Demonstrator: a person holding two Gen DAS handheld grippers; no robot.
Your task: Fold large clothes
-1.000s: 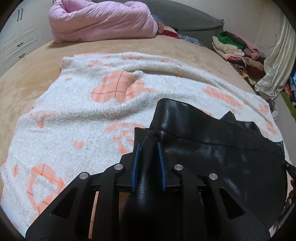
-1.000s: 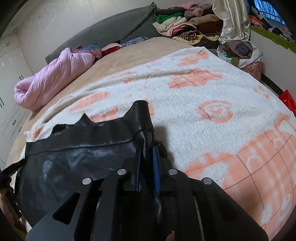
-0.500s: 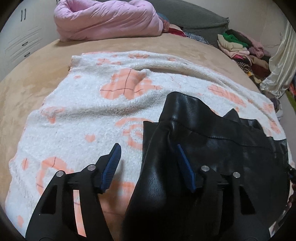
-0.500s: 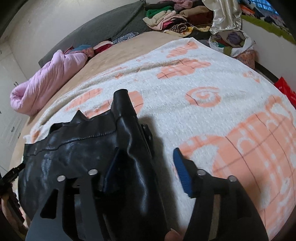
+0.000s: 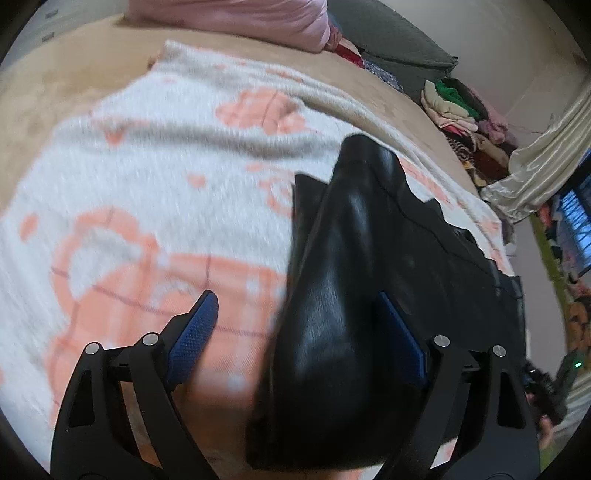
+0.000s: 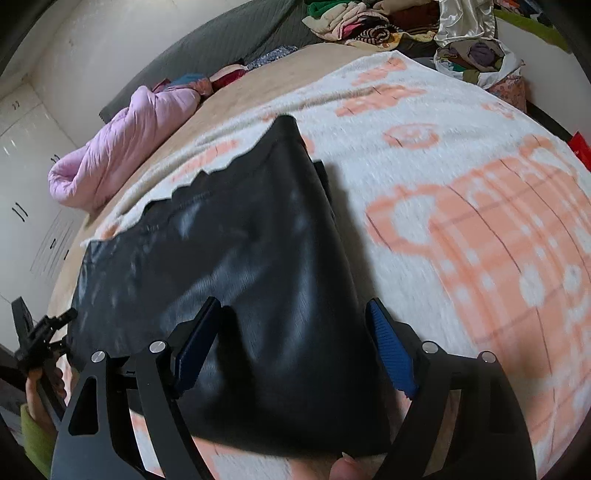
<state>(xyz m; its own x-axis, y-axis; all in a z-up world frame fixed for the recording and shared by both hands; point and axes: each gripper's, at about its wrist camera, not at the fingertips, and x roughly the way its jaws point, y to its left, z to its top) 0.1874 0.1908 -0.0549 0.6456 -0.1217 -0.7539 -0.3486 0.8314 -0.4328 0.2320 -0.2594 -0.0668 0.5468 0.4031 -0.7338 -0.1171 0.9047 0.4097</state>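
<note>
A glossy black leather-look garment [image 5: 343,295] lies folded on a fluffy white blanket with peach plaid shapes [image 5: 155,177], which covers a tan bed [image 5: 55,96]. The left gripper [image 5: 295,314] hangs over the blanket with its blue-padded fingers [image 5: 192,332] spread wide; a raised fold of the garment sits between them, nearer the right-hand pad, and neither pad is seen pressing it. From the right wrist camera, the right gripper [image 6: 295,325] is likewise spread apart above the same garment [image 6: 240,266], the black sheet filling the space between its blue pads [image 6: 388,354] without being pinched. The garment's pointed corner reaches up the blanket [image 6: 461,166] toward a rolled pink quilted duvet [image 6: 125,147], which rests on the bed beyond the blanket's far edge. A grey headboard cushion [image 6: 207,48] runs behind the duvet, and a heap of mixed folded clothes [image 6: 362,22] sits past the blanket's far corner. In the right wrist view the left gripper [image 6: 40,336] shows at the garment's outer edge, held by a hand in a green sleeve. Both views are blurred across the blanket.
</note>
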